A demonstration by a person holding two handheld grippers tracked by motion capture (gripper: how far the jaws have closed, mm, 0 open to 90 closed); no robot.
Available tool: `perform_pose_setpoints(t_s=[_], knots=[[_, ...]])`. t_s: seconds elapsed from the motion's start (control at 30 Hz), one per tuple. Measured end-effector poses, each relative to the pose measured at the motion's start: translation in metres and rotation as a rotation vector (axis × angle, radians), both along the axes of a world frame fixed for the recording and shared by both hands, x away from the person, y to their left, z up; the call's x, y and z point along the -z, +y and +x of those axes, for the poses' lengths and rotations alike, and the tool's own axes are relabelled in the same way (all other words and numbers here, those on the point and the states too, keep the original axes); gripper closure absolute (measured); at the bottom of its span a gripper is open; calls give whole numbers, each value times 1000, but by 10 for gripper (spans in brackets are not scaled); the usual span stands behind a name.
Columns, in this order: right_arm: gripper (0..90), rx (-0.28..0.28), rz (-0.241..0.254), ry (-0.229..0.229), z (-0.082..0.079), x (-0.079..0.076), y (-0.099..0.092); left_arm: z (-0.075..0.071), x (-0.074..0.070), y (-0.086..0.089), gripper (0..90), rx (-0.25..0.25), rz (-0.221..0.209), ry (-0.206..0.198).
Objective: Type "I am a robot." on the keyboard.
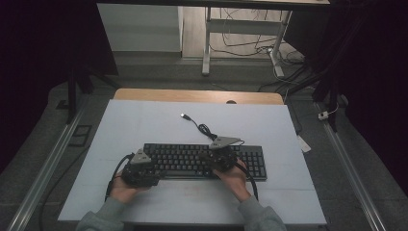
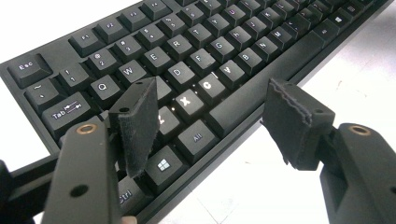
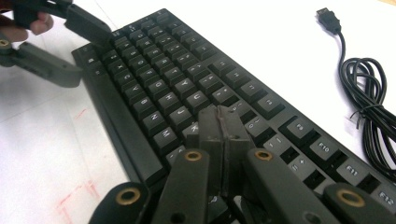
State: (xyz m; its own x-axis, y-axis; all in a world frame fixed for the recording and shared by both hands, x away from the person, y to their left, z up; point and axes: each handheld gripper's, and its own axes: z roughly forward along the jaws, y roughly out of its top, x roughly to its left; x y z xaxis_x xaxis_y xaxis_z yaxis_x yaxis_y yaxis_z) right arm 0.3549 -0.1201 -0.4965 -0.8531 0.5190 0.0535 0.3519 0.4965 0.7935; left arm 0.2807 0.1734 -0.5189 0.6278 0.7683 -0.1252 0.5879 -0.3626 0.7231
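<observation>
Left tool spread over keyboard — Esc, Tab, Alt legible.

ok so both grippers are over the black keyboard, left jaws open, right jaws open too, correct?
Not quite: the right gripper has its jaws pressed shut together, nothing between them, as the right gripper view shows. The left gripper is open above the black keyboard.

A white desk frame, with what look like loose cables, stands beyond the table.
</observation>
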Motion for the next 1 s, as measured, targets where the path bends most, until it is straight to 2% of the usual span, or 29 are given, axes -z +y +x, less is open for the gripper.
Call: perform_pose_setpoints(t_s=[0.13,0.5,1.0], knots=[[896,1,-4,11,5,1,6,0,0,-1,353,4,7,-3],[895,10,-69,15,14,12,18,0,2,-3,348,7,20,6],[884,37,-76,14,19,18,23,0,4,-3,343,8,24,9]])
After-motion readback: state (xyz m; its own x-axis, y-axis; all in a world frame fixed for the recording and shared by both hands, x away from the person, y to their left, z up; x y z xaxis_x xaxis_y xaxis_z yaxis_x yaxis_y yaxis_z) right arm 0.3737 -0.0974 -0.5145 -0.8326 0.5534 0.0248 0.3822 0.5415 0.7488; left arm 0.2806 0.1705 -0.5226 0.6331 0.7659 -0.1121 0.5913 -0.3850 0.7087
